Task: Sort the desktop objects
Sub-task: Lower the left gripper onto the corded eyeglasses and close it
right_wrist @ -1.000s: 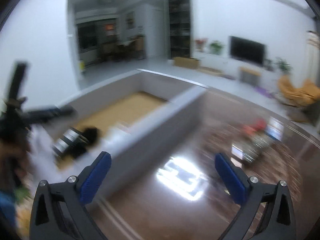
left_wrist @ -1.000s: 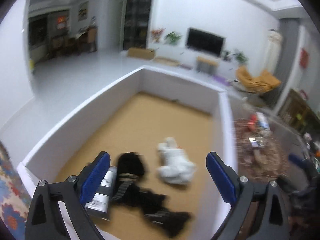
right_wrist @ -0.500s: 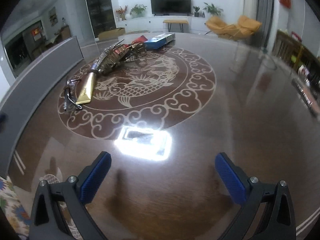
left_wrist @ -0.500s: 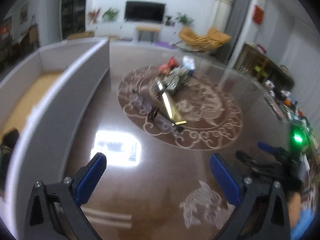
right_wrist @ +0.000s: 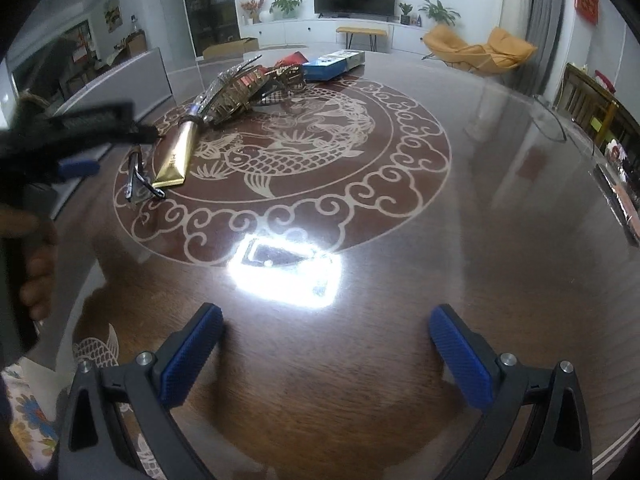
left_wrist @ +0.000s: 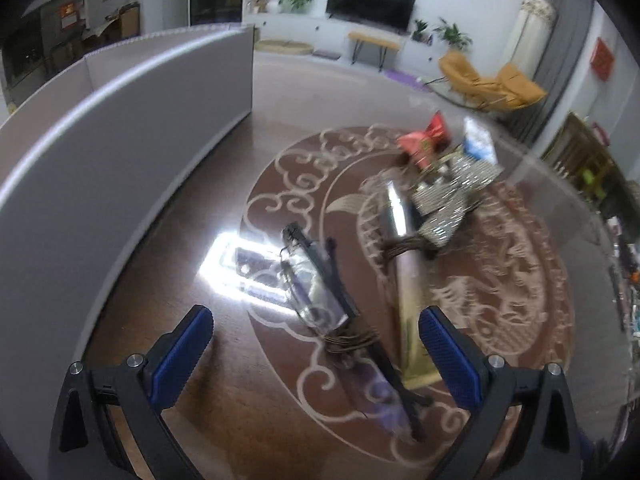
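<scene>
Glasses (left_wrist: 316, 280) lie on the table (left_wrist: 224, 408) just beside the gold tube (left_wrist: 408, 304), on its side nearer the grey bin (left_wrist: 120, 152). The left gripper (left_wrist: 316, 344) hangs over them, fingers spread and empty. I would lower it squarely so each pad clears the thin frame before pinching.

From the right wrist, the glasses (right_wrist: 138, 182) touch the tube's (right_wrist: 176, 156) near end; the right gripper (right_wrist: 326, 336) waits released over bare table (right_wrist: 460, 264), well apart from the tube.
</scene>
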The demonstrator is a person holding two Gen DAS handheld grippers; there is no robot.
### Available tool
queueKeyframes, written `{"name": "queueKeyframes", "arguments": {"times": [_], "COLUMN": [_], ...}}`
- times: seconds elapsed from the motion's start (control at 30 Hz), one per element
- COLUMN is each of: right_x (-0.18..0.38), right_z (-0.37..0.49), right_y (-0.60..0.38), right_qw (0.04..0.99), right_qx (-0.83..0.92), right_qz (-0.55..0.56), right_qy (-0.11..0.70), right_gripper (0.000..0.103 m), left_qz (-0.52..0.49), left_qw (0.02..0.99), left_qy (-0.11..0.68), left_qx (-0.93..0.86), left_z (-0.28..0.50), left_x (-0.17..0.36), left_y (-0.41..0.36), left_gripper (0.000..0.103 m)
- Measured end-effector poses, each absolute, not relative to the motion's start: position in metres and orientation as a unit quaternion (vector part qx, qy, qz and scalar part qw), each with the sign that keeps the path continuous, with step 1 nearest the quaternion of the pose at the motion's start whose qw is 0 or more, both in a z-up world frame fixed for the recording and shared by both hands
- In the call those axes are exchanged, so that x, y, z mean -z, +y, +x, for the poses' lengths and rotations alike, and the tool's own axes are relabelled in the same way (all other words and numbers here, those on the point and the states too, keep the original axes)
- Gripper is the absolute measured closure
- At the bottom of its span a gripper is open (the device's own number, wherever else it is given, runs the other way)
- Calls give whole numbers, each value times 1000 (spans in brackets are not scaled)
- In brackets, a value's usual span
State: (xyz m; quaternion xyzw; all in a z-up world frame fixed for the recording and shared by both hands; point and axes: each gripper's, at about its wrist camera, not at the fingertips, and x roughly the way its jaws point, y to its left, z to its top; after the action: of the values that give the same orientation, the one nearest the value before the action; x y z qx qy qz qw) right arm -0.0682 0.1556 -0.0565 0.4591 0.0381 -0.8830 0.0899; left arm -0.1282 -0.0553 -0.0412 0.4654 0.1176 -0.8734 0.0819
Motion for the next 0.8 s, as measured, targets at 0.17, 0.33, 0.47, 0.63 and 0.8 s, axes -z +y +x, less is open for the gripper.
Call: {"name": "queueKeyframes", "arguments": {"times": [0.17,0.33,0.47,0.63,0.8], "right_x": [54,55,56,56,56], "right_z": [-67,-67,-66,-66,-66], "right_y": [158,155,152,151,151], "right_qw": [91,86,81,80,80], "right_qx": [884,883,881,881,881], "right_qz": [457,460,463,463,463], "right_qy": [29,38,48,51,51], "right_gripper": [0,0,0,0,0], "left_qz": [462,466,468,472,481], "left_qw": [85,74,57,38,25], "left_qy": [92,37,30,19,12], "left_qx": [878,881,882,880,876], "left_z": [-127,-130,-130,-132,-137], "left_x": [50,52,52,50,50], "left_y": [-51,-44,-46,-48,-48], "left_gripper": [0,0,0,0,0]}}
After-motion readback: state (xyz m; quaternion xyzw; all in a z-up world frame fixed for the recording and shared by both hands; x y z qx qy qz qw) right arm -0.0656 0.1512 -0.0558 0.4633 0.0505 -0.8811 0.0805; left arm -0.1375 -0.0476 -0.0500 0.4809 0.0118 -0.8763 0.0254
